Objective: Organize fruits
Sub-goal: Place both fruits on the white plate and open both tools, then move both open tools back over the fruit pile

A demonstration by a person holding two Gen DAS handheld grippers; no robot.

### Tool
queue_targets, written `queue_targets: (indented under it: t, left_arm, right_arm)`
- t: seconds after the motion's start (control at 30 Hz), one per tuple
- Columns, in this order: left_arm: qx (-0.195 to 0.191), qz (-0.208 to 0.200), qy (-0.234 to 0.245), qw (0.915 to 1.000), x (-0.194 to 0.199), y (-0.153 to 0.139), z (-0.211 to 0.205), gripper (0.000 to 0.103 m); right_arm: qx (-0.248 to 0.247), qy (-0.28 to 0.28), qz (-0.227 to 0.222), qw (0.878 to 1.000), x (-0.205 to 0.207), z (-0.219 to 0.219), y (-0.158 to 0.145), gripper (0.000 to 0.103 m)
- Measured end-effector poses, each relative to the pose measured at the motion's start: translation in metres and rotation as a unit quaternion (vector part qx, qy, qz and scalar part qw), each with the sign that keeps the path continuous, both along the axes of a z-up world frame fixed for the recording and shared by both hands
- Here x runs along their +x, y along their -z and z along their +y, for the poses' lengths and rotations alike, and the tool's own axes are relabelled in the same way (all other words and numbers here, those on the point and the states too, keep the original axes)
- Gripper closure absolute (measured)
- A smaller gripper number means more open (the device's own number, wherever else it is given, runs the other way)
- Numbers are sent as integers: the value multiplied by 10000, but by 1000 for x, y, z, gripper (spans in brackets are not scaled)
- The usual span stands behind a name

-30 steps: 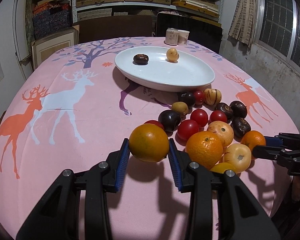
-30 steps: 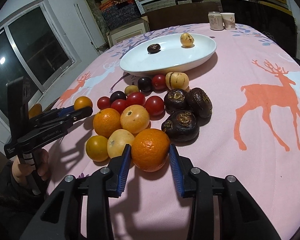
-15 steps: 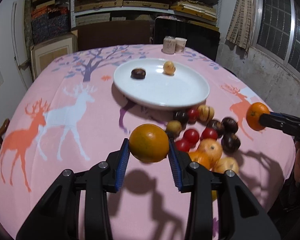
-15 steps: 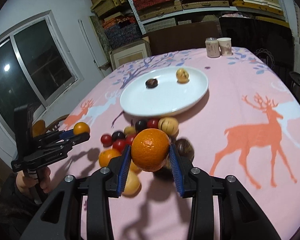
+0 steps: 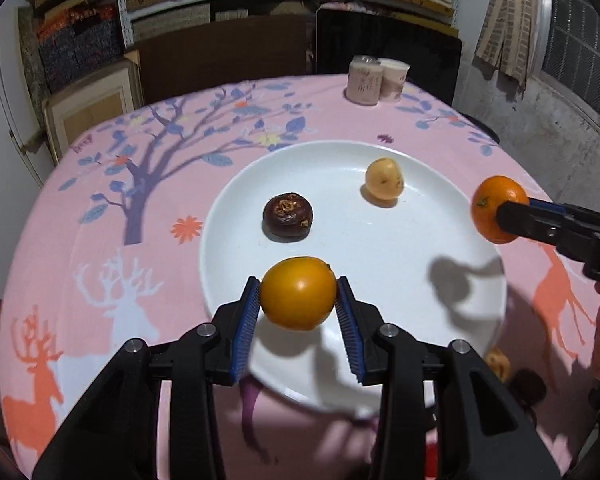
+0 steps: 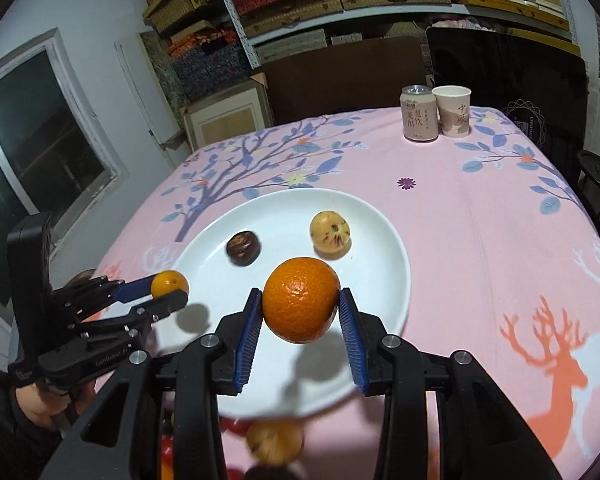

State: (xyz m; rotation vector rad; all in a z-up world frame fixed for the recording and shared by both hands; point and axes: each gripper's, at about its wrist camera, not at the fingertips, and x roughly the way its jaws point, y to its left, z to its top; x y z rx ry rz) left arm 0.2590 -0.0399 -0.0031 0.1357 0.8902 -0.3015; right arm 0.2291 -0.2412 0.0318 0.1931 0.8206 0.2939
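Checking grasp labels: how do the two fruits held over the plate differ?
The left gripper holds a smooth, yellow-orange fruit; the right gripper holds a deeper orange, pebbly-skinned orange. The orange looks rounder, with its stem dimple facing the camera. Both are clamped between blue pads above the white plate.

Bright overhead light throws hard, dark shadows onto the round white ceramic plate (image 5: 440, 364); fisheye bends the edges, near fruit blurs.

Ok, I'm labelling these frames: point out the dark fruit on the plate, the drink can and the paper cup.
dark fruit (image 5: 287, 216), left wrist view, its wrinkled top.
drink can (image 6: 419, 118), right wrist view, middle of its printed side.
paper cup (image 6: 453, 111), right wrist view, middle of its side.
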Motion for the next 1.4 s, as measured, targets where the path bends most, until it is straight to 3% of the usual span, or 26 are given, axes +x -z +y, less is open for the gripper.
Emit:
queue_targets:
  t: [0.23, 0.33, 0.37, 0.43, 0.57, 0.63, 0.7, 0.97, 1.03, 1.4]
  left_arm:
    - [196, 206, -27, 9996, 36, 24, -12, 65]
    - [158, 154, -34, 9998, 30, 18, -11, 60]
    - [139, 92, -43, 9999, 26, 14, -10, 57]
    - [57, -106, -79, 9999, 10, 0, -4, 44]
    - [-57, -417, 51, 9991, -37, -27, 6, 43]
    - [-50, -530, 126, 9985, -67, -32, 10, 34]
    - [-5, -616, 164, 9980, -95, -33, 13, 33]
    - [52, -570, 273, 9980, -193, -10, 25, 33]
    - [72, -552, 250, 9981, -213, -1, 27, 29]
    - [-43, -367, 457, 9983, -260, 24, 8, 23]
  right_arm:
    - [-304, 94, 270, 9991, 51, 12, 33, 62]
    - [-297, 239, 11, 9993, 44, 7, 24, 46]
    - [-268, 264, -91, 9992, 39, 4, 19, 45]
    - [-202, 266, -266, 9991, 25, -2, 6, 45]
    - [-161, 254, -543, 9981, -21, -9, -17, 43]
    - [-49, 174, -588, 9981, -49, -12, -20, 40]
    - [59, 148, -557, 9983, -78, -15, -17, 39]
    - [301, 343, -435, 9980, -169, -16, 12, 34]
    - [293, 317, -319, 9986, -182, -13, 19, 34]
    - [137, 557, -456, 9973, -230, -9, 16, 25]
